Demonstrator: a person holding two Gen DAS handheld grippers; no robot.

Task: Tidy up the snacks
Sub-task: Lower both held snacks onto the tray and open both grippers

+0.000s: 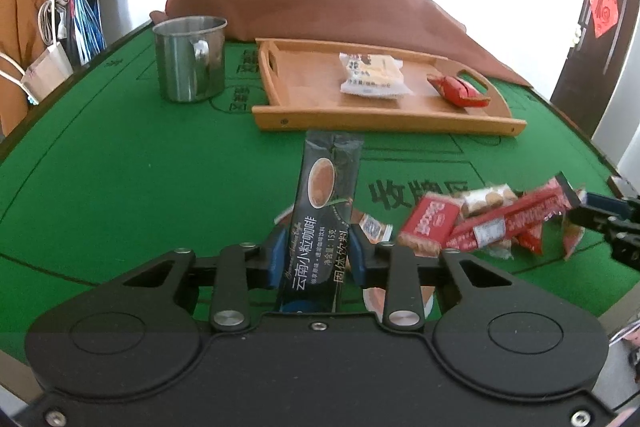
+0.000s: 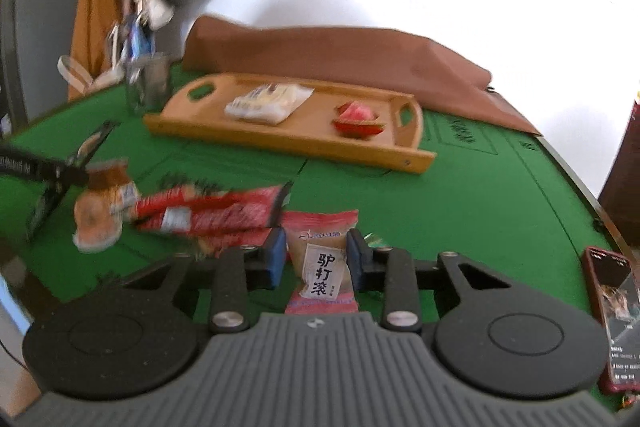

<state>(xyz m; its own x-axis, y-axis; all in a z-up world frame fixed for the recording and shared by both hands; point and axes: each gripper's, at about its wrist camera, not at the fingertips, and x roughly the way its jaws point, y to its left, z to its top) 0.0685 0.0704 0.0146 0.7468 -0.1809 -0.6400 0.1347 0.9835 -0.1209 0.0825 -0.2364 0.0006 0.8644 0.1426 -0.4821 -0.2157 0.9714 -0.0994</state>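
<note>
- The left gripper is clamping a dark instant-coffee stick, blue pads pressing both long sides; the sachet is standing lengthwise, pointing toward the wooden tray.
- Its label is reading 云南小粒咖啡, 固体饮料, 15克.
- The right gripper is closing on a pink-and-tan snack packet printed 驴打滚, its long axis running forward along the fingers.
- The tray is sitting toward the far edge of the green mahjong table, carrying a white packet and a red one; open felt is lying between it and the near snack pile.
- A steel mug is standing left of the tray; a phone is lying at the table's right edge.
</note>
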